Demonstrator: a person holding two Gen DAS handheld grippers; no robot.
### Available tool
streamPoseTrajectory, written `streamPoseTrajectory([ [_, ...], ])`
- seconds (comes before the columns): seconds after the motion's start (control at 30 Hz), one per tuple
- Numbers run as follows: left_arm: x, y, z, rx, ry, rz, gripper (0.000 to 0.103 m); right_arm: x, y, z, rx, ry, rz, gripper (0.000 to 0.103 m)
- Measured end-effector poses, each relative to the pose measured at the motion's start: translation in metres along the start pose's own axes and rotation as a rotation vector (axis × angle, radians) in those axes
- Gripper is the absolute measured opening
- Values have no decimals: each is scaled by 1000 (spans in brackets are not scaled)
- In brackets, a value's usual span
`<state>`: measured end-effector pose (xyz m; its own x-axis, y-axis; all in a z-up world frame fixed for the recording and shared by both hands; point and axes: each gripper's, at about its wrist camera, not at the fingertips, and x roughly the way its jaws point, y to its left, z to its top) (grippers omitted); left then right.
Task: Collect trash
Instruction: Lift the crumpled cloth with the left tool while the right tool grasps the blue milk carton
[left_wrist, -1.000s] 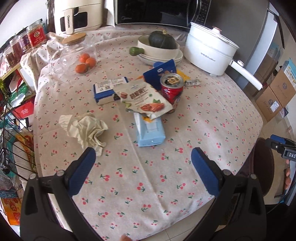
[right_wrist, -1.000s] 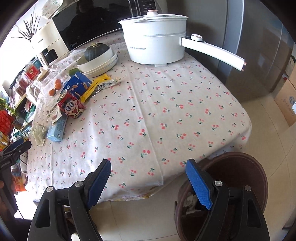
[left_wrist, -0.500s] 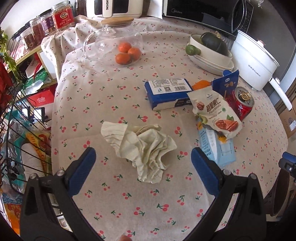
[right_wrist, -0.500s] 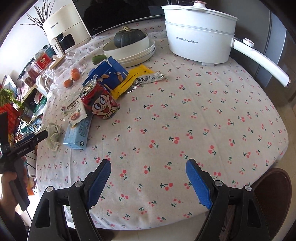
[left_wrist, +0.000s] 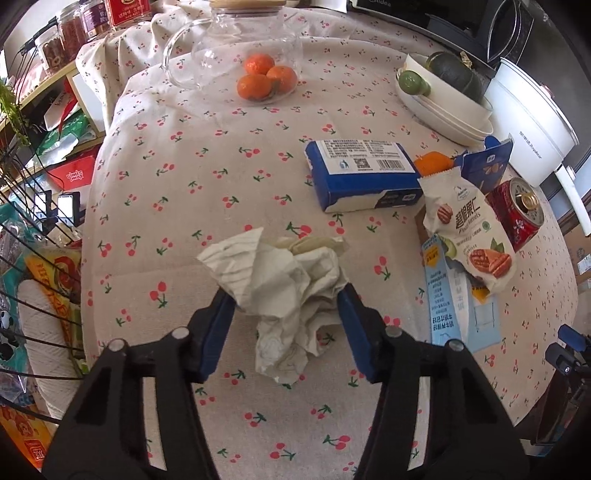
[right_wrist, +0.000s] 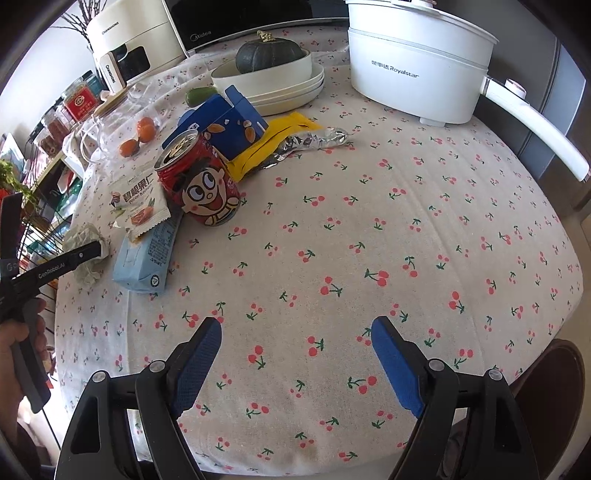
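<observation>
Behind red can (right_wrist: 201, 184): "Royalstar" pot (right_wrist: 417, 62)

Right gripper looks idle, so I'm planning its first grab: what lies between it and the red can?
Only bare cherry-print cloth lies between the right gripper and the red can, as the right wrist view shows.

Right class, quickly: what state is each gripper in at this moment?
Left gripper: fingers either side of the crumpled tissue, touching it; a firm grip cannot be told.
Right gripper: open, holding nothing, above the tablecloth.
</observation>
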<state>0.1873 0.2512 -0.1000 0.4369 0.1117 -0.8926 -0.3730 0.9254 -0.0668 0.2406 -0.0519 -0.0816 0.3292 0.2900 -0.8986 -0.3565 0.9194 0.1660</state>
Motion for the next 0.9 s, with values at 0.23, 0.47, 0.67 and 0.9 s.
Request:
streamPoseTrajectory([
  [0.23, -19, 17, -9, -70, 31, -69, 54, 9, 26, 8, 1, -9, 11, 85],
  [0.47, -41, 34, -17, -36, -12, -58, 54, 20, 73, 23, -1, -38, 105, 85],
  [0.67, -44, 49, -24, -50, -8, -60, 54, 50, 114, 25, -4, -25, 134, 85],
  [0.9, -50, 46, -27, -52, -11, -77, 54, 63, 127, 20, -98, -9, 124, 56],
])
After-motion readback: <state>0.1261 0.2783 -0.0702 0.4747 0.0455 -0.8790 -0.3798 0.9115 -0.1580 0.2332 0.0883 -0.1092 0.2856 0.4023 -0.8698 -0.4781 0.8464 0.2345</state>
